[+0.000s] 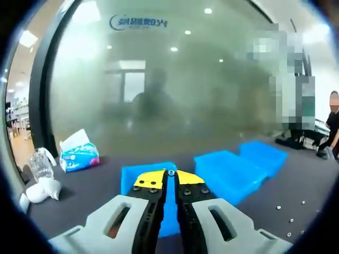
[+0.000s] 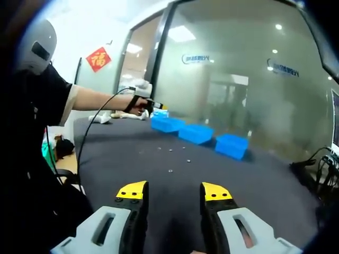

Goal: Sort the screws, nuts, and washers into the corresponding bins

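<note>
In the left gripper view my left gripper (image 1: 171,173) is shut, with a tiny shiny piece of hardware (image 1: 171,172) pinched at its yellow tips; I cannot tell what kind. It hovers over the nearest blue bin (image 1: 140,174). Two more blue bins (image 1: 228,172) (image 1: 263,153) stand in a row to the right. Loose screws, nuts and washers (image 1: 289,211) lie on the dark table at the far right. In the right gripper view my right gripper (image 2: 174,193) is open and holds nothing, low over the table. Small hardware (image 2: 169,171) lies ahead, with the bins (image 2: 196,133) beyond it. The left gripper (image 2: 151,104) is held above the leftmost bin (image 2: 167,124).
A tissue pack (image 1: 79,156), a clear plastic bottle (image 1: 41,164) and crumpled white paper (image 1: 42,190) sit at the table's left end. A frosted glass wall (image 1: 175,90) runs behind the table. Cables (image 2: 318,169) lie at the right. A person (image 1: 333,127) stands far right.
</note>
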Available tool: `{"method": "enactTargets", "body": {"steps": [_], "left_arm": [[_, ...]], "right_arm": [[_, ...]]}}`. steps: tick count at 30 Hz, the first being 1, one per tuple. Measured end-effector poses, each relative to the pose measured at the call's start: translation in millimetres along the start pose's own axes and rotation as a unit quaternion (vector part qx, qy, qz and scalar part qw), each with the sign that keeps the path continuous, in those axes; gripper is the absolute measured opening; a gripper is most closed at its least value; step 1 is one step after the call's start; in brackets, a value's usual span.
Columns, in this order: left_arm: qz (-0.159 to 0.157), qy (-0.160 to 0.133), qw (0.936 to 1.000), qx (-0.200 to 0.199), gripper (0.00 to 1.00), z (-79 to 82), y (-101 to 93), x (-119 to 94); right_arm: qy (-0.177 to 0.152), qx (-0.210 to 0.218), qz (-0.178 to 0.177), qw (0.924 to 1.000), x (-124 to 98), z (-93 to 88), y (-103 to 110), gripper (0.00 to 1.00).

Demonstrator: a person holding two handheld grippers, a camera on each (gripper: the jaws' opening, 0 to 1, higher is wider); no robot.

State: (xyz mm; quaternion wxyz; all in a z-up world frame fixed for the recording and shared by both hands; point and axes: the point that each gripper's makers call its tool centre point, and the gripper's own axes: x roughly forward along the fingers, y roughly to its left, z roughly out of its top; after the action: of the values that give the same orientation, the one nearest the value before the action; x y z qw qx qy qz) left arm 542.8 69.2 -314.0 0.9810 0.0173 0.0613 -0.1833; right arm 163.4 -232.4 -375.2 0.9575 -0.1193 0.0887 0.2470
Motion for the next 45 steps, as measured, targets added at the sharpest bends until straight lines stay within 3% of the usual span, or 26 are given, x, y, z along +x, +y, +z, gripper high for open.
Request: {"method": "enactTargets", "body": {"steps": [9, 13, 30, 33, 37, 45], "left_arm": [[0.002, 0.002, 0.9999, 0.013, 0.06, 1.0, 2.0, 2.9], [0.007, 0.008, 0.9999, -0.001, 0.06, -2.8, 8.7, 7.0], [-0.007, 0.014, 0.9998, 0.015, 0.06, 0.6, -3.5, 13.5], [-0.006, 0.013, 0.9997, 0.018, 0.10, 3.3, -4.1, 12.0], [-0.019, 0.012, 0.9997, 0.005, 0.26, 4.8, -10.5, 4.1], [-0.059, 0.023, 0.9979, -0.011, 0.30, -6.4, -29.3, -19.3]], "right_arm": [[-0.003, 0.001, -0.001, 1.0000, -3.9, 2.8, -0.2, 0.35], [-0.004, 0.001, -0.002, 1.0000, -4.5, 3.1, -1.3, 0.35], [-0.007, 0.005, 0.003, 1.0000, -2.1, 5.5, 2.0, 0.35], [-0.007, 0.005, 0.004, 1.0000, -1.2, 5.5, 2.3, 0.35], [-0.009, 0.007, 0.004, 0.9999, 0.0, 5.8, 1.7, 0.35], [-0.010, 0.009, 0.002, 0.9999, -0.3, 5.1, 1.7, 0.35]]}}
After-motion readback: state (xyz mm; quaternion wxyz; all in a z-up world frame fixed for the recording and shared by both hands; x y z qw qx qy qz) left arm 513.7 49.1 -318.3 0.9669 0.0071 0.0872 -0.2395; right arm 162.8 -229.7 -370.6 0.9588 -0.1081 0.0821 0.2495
